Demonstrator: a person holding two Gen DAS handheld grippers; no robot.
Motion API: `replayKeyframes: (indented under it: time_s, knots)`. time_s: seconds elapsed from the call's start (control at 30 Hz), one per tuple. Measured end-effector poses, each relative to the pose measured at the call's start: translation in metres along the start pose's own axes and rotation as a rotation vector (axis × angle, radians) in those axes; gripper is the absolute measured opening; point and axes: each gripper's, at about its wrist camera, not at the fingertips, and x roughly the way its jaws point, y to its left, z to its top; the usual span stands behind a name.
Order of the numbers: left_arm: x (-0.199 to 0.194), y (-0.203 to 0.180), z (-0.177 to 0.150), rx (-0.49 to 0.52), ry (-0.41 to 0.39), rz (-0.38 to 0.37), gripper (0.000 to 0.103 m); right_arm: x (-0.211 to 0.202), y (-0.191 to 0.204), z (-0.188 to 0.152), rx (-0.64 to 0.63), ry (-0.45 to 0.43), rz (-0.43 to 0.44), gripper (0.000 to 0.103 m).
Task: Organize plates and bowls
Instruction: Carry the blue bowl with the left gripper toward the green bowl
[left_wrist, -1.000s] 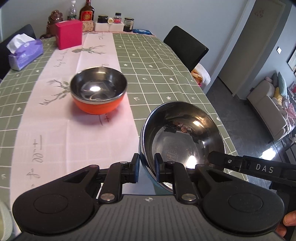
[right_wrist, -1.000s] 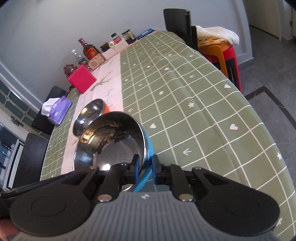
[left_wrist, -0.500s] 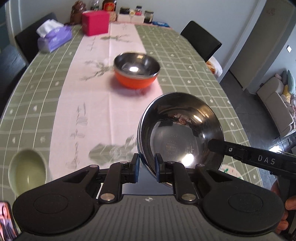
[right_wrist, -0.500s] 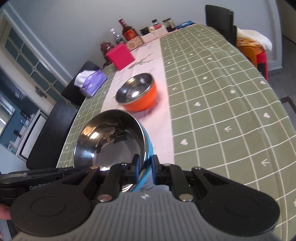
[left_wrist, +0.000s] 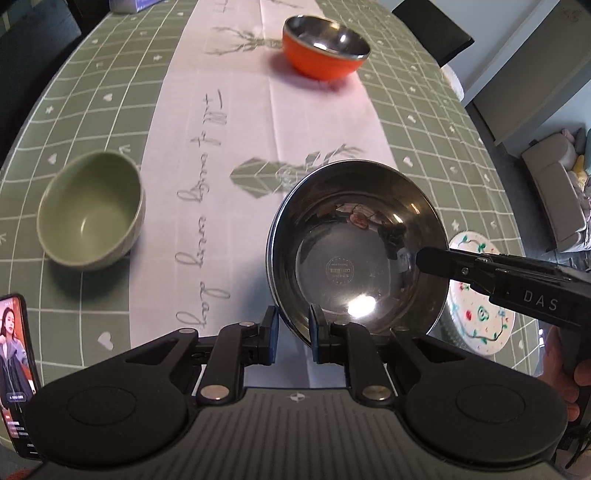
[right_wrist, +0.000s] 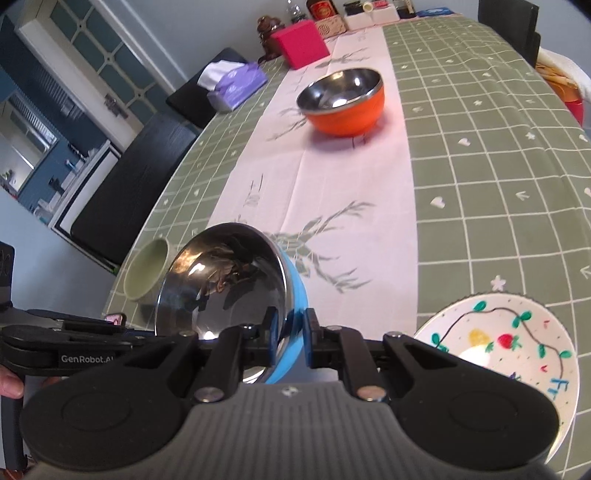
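We hold the blue steel-lined bowl (left_wrist: 356, 243) off the table (left_wrist: 96, 92) with both grippers: the left gripper (left_wrist: 292, 338) has its fingers pinching the near rim, and the right gripper (right_wrist: 289, 339) has its fingers pinching the rim on its side. From that bowl, the painted plate (right_wrist: 517, 343) lies just to the right by the table's near edge, and the green bowl (left_wrist: 90, 214) sits to the left. The orange bowl (left_wrist: 325, 46) stands well beyond on the pink runner (left_wrist: 221, 122), bare cloth between.
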Motion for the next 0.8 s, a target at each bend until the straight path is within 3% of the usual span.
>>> replayKeyframes:
  time_s: [0.27, 0.8]
  knots:
    - [0.006, 0.006, -0.001, 0.015, 0.048, 0.005, 0.018, 0.015, 0.000, -0.004, -0.003, 0.074, 0.006, 0.012]
    - [0.011, 0.010, 0.013, 0.021, 0.057, -0.010, 0.020, 0.021, -0.009, -0.001, 0.045, 0.085, 0.036, 0.018]
